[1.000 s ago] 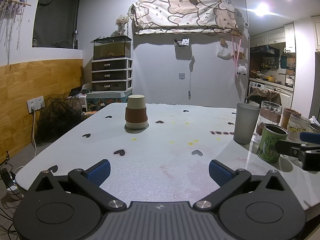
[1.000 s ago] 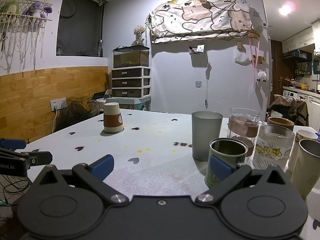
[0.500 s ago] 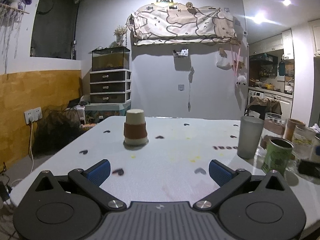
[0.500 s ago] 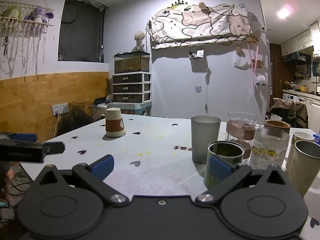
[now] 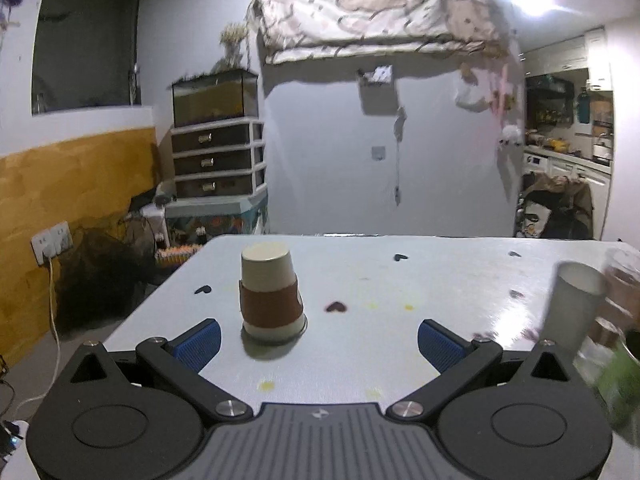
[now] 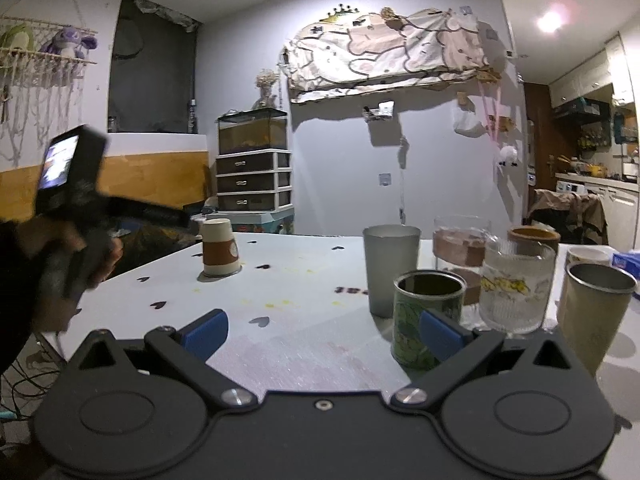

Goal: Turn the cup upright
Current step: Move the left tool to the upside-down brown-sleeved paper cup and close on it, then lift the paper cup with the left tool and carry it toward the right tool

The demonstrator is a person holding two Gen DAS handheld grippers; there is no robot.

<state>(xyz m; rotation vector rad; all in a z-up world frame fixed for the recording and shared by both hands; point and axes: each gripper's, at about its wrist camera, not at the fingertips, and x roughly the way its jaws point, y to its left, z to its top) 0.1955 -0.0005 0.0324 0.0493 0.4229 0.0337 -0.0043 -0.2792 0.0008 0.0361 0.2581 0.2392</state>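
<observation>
A paper cup (image 5: pixel 272 294) with a brown sleeve stands upside down on the white table (image 5: pixel 400 292), mouth on the tabletop. My left gripper (image 5: pixel 319 345) is open and empty, with the cup just ahead of it, left of centre and near the left fingertip. The cup also shows in the right wrist view (image 6: pixel 219 247) at the far left of the table, with the hand-held left gripper body (image 6: pixel 72 184) beside it. My right gripper (image 6: pixel 324 332) is open and empty, low over the near table edge.
A frosted grey tumbler (image 6: pixel 390 268), a green tin (image 6: pixel 428 316), a ribbed glass (image 6: pixel 516 284), a glass with a brown band (image 6: pixel 460 246), a brown-rimmed cup (image 6: pixel 534 237) and a metal-rimmed cup (image 6: pixel 596 312) crowd the right side. The tumbler (image 5: pixel 572 308) is at the left view's right edge.
My left gripper has moved forward and left toward the upside-down cup, which is now much closer and larger. The right gripper has barely moved.
</observation>
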